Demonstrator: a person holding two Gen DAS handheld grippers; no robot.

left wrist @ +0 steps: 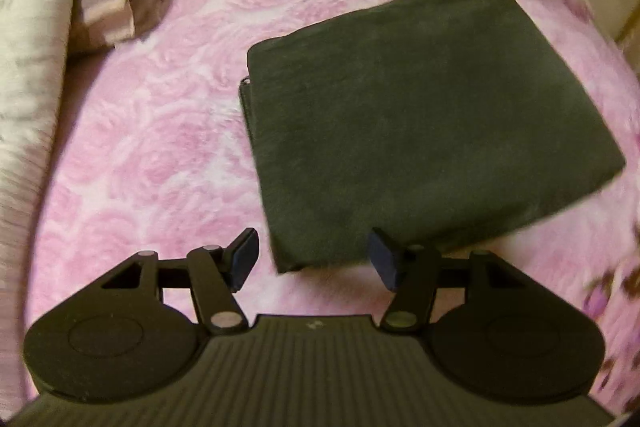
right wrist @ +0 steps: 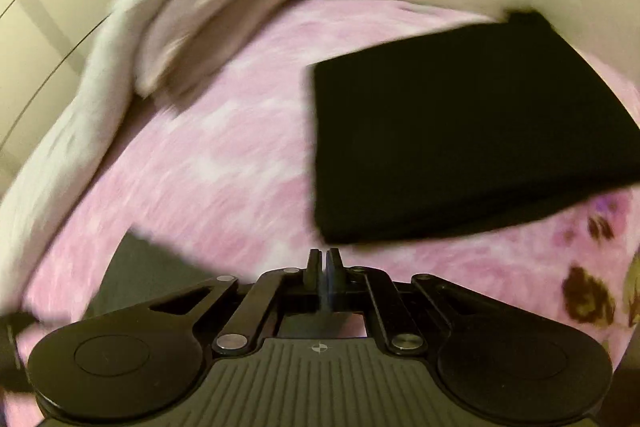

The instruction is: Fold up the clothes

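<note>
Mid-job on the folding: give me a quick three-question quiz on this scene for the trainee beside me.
1. True or false: the left gripper grips the dark folded garment.
2. What covers the bed: A pink rose-patterned blanket, B white sheet, C blue quilt?
3. In the right wrist view, how do the right gripper jaws stand?

Key: 1 false, its jaws are open and empty. 2 A. 3 Shut, nothing between them.

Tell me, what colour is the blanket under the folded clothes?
Pink, with a rose pattern. The blanket shows best in the left wrist view.
</note>
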